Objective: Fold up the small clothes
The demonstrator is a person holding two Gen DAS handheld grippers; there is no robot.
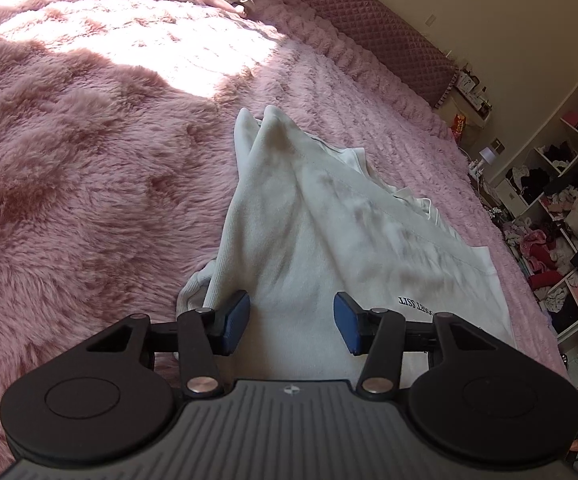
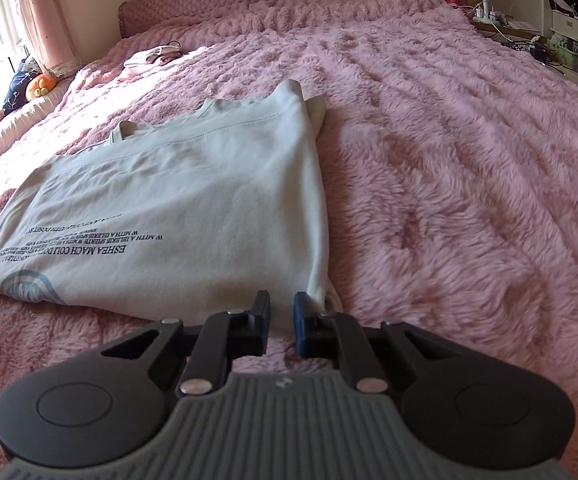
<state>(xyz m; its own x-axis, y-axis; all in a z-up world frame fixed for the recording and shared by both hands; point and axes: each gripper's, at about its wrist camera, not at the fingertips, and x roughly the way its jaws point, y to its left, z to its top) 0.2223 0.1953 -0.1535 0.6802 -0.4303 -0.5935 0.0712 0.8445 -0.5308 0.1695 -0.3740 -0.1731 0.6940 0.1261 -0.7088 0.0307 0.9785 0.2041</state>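
Two grippers face one white shirt [image 1: 329,248] spread on the pink blanket [image 1: 89,200]. Your left gripper [image 1: 291,320] stands wide open with nothing held; the shirt lies directly ahead of it and under the gap, filling the space between the two blue pads [image 1: 236,314]. The left pad sits by the shirt's bunched edge, where a ribbed fold rises and runs away from you; whether it touches the cloth you cannot tell. The right pad hangs over flat fabric, just beside a line of black print [image 1: 421,304]. Beyond the fingers the shirt narrows to a peak of gathered cloth.

Your right gripper [image 2: 282,320] has its jaws nearly together, with only a narrow slot between them. The shirt's [image 2: 193,200] near corner lies right at the fingertips, just ahead and slightly left, with a small curl of hem beside the right finger. Cloth appears to reach the gap, but whether it is pinched you cannot tell. From there the shirt stretches forward and left, printed text [image 2: 101,248] upside down to you, and its right edge runs straight away from the fingers. To the right of this gripper lies bare blanket [image 2: 469,200]. Far ahead and left, a small pale garment [image 2: 153,56] rests on the blanket, well apart from the shirt.
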